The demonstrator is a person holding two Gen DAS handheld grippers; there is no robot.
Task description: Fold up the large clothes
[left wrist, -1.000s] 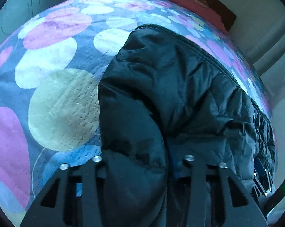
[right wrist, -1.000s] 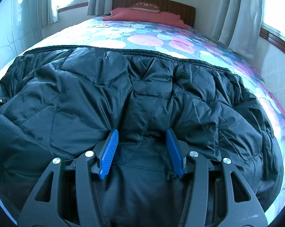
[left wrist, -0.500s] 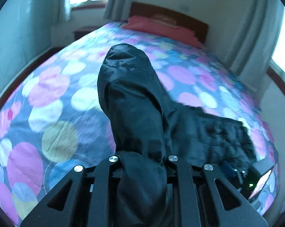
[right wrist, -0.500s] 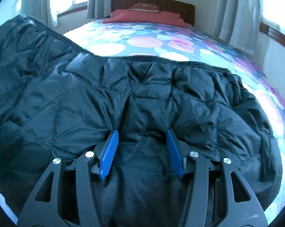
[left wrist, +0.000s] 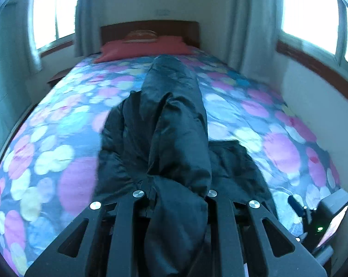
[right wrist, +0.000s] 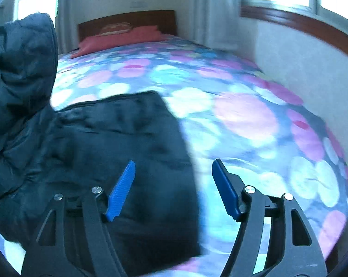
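Note:
A black puffer jacket [left wrist: 174, 133] lies on a bed with a dotted cover [left wrist: 58, 138]. My left gripper [left wrist: 176, 198] is shut on a bunched part of the jacket and holds it lifted above the bed; its fingertips are hidden by the fabric. In the right wrist view the jacket [right wrist: 118, 152] lies flat at the lower left, with the lifted part [right wrist: 21, 64] hanging at the upper left. My right gripper [right wrist: 174, 173] is open and empty, over the jacket's right edge.
Red pillows [left wrist: 141, 46] and a wooden headboard [left wrist: 150, 27] are at the far end. A wall with a wooden sill [right wrist: 300, 53] runs along the bed's right side. My right gripper's body [left wrist: 321, 221] shows at the lower right of the left wrist view.
My left gripper has lifted the jacket part higher and swung toward the bed's middle. My right gripper has opened wider, let go of the jacket and moved right, off the jacket's middle.

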